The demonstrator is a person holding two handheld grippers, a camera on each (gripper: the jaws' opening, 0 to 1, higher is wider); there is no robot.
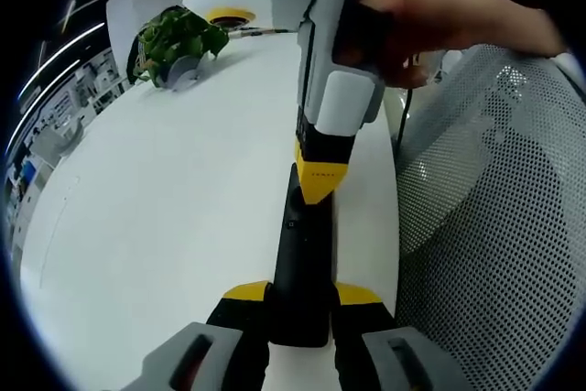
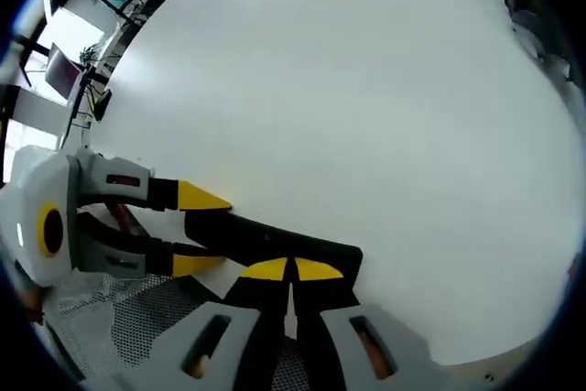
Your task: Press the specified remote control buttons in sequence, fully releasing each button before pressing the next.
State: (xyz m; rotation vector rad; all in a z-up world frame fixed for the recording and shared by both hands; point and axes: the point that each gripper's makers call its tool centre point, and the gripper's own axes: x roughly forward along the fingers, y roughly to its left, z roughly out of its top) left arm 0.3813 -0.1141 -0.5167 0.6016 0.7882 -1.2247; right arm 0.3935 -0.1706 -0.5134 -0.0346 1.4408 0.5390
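While my left tongs (image 1: 299,298) clamp the near end of the remote (image 1: 298,263), its black body lies flat on the white tabletop (image 1: 156,226) and runs straight away from me along the edge. Both yellow-tipped jaws sit tight against the remote's sides, one on each side. In the left gripper view my right tongs (image 1: 319,180) come down from above with their yellow tips together, touching the top face of the remote near its far end. My hand (image 1: 430,25) grips the grey and white body of that tool. To the right of the tabletop edge stands a chair with a white mesh back (image 1: 494,226). At the far end of the tabletop there is a green plant (image 1: 174,43) in a small pot, with a white thing with a yellow ring (image 1: 229,16) just beside it.

In the right gripper view my right tongs (image 2: 293,269) show their two yellow tips pressed together with no gap, holding nothing between them and resting on the remote (image 2: 275,243). From the left of that view my left tongs (image 2: 197,231) reach in, their two yellow tips on either side of the remote's end. Beyond them the tabletop (image 2: 366,89) spreads out wide and white. I cannot make out which button lies under the tips.
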